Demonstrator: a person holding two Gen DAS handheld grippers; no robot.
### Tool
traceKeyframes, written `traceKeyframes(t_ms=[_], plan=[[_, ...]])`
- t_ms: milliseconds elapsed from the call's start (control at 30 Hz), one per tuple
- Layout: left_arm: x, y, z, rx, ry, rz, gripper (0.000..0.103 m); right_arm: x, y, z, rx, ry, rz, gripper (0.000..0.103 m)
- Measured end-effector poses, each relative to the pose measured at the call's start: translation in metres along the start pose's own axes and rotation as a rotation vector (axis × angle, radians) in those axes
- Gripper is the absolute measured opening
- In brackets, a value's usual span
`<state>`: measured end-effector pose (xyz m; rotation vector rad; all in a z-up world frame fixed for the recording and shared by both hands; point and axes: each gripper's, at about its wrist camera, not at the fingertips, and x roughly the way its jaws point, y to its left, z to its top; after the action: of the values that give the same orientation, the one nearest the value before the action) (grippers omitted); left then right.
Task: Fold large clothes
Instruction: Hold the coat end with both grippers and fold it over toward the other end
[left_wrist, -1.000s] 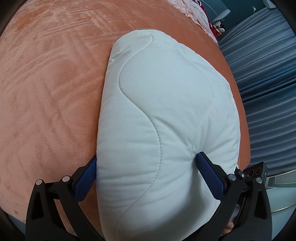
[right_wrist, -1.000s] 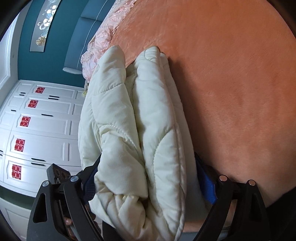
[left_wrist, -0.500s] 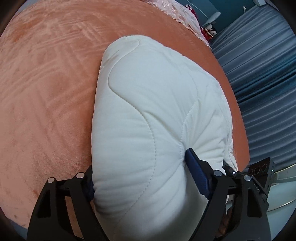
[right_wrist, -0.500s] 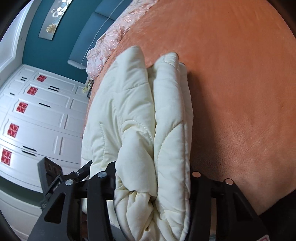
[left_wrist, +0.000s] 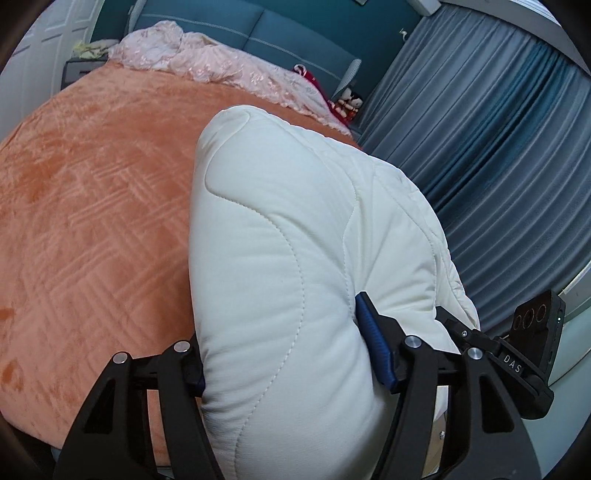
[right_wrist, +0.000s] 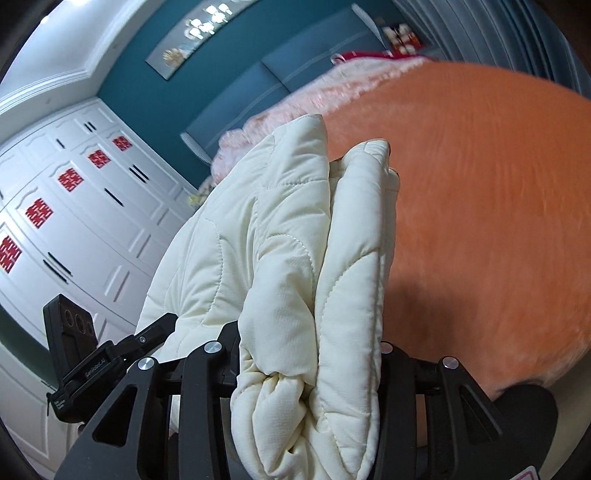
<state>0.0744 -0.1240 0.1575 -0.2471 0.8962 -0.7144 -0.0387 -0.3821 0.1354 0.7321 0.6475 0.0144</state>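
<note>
A folded cream quilted padded garment (left_wrist: 295, 258) fills the middle of the left wrist view, held up above the orange bed cover (left_wrist: 92, 221). My left gripper (left_wrist: 288, 354) is shut on its near end, blue pads (left_wrist: 373, 350) pressing into the padding. In the right wrist view the same garment (right_wrist: 295, 258) shows as several stacked folds, and my right gripper (right_wrist: 306, 354) is shut on its other end, its pads hidden by the cloth. The other gripper shows at the edge of each view.
The orange bed cover (right_wrist: 498, 221) spreads under and beyond the garment. A pink lace bedspread (left_wrist: 221, 70) lies at the bed's head by a teal headboard (left_wrist: 288, 33). Grey-blue curtains (left_wrist: 498, 147) hang to one side, white wardrobes (right_wrist: 74, 240) to the other.
Both grippers have closed tighter on the folded garment and lifted it off the bed. Both views have tilted up, so the headboard, curtains and wardrobes now show.
</note>
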Motion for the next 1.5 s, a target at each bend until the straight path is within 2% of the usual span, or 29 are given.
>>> traceKeyframes(t_ms=[200, 433, 600, 767, 1000, 1300, 1500], plan=[[-0.058, -0.024, 0.030, 0.076, -0.138, -0.040, 0.062, -0.039, 0.044, 0.022, -0.095, -0.119, 0.048, 0.039], [-0.120, -0.022, 0.061, 0.139, -0.299, -0.065, 0.062, -0.055, 0.103, 0.046, -0.212, -0.213, 0.121, 0.040], [-0.151, 0.001, 0.084, 0.171, -0.393, -0.046, 0.062, -0.040, 0.143, 0.055, -0.266, -0.238, 0.171, 0.040], [-0.162, 0.039, 0.103, 0.152, -0.429, -0.030, 0.062, -0.009, 0.177, 0.057, -0.315, -0.239, 0.184, 0.040], [-0.134, 0.099, 0.121, 0.118, -0.396, 0.023, 0.062, 0.059, 0.182, 0.052, -0.287, -0.170, 0.169, 0.040], [-0.049, 0.178, 0.121, 0.022, -0.286, 0.044, 0.062, 0.158, 0.160, 0.038, -0.249, -0.063, 0.083, 0.040], [0.003, 0.214, 0.109, -0.015, -0.216, 0.074, 0.062, 0.215, 0.133, 0.025, -0.208, 0.010, 0.034, 0.040]])
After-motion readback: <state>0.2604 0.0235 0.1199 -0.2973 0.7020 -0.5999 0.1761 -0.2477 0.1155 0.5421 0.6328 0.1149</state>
